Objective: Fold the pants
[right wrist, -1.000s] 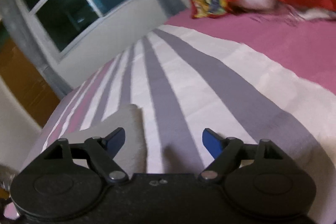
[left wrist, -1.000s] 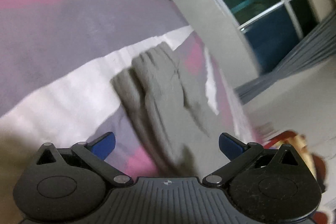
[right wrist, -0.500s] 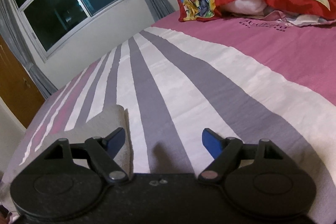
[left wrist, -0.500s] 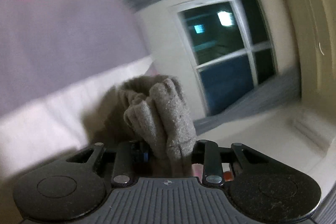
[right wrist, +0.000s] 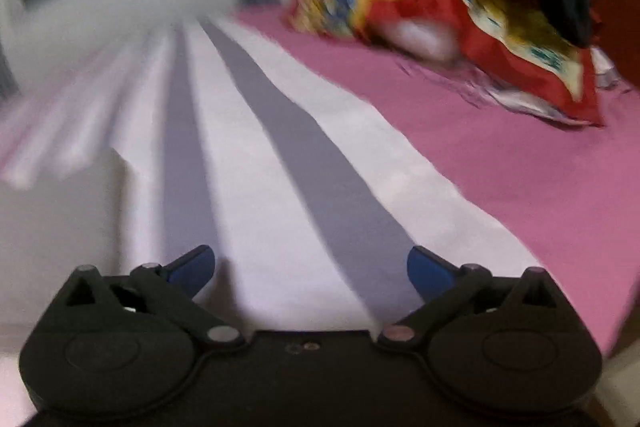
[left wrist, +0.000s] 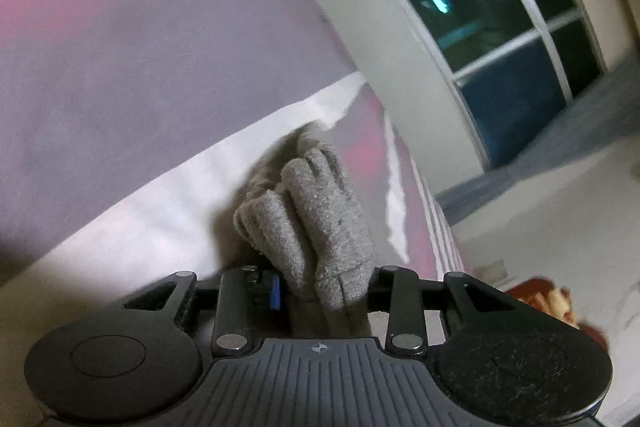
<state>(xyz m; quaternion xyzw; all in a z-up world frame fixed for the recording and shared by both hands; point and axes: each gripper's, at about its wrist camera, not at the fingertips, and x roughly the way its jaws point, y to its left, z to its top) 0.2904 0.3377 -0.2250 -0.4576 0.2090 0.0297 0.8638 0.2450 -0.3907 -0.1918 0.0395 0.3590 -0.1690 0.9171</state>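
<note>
While the bed fills most of both views, its striped cover in pink, white and grey runs toward the window wall, with a heap of red-and-yellow bedding piled at the far end. No containers anywhere in sight.

Pants: grey knit, bunched into thick ridges, lying on the bed cover and rising up into the left gripper. A second ago those fingers stood wide apart over the flat cloth; now they are drawn close together and pinch a thick gather of the fabric. Judgement: the grip is made, so the fold step can start, lifting this end and carrying it over.

Right gripper: fingers spread wide, nothing between them, hovering low over the bare stripes as before. Its view is motion-blurred. A pale grey edge at its left may be the pants; too smeared to say.

Risk, as a guess: the gather looks thick and uneven, so layers may slip out unevenly on the lift.
</note>
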